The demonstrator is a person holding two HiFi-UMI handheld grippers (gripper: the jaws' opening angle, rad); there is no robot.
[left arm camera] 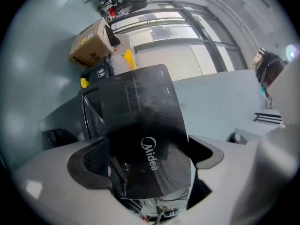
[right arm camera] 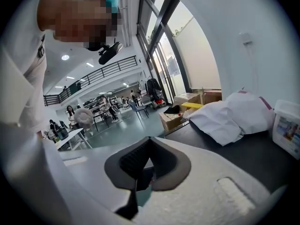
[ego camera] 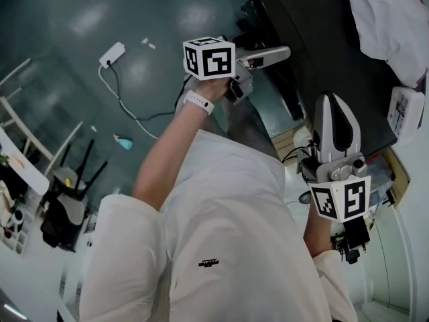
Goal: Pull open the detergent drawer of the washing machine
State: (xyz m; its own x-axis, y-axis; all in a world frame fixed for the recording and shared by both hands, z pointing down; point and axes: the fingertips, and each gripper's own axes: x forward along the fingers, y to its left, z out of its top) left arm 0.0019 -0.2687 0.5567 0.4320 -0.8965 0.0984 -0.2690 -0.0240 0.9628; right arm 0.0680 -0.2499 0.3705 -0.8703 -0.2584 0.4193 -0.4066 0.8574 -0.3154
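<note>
Two grippers: my left gripper [left arm camera: 146, 154] is released, jaws spread wide either side of the washer's black panel [left arm camera: 139, 110]; my right gripper [right arm camera: 146, 156] is clenched on nothing.

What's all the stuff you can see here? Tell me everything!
washing machine: one, black, top right
cloth: one, white, on the machine's top
tub: one, white, on the machine beside the cloth
power strip: one, white, on the floor
cardboard boxes: several, brown, beyond the machine
shirt: one, white, on the person
left tool: white, jaws open, machine's black panel between them
right tool: white, jaws shut, empty
</note>
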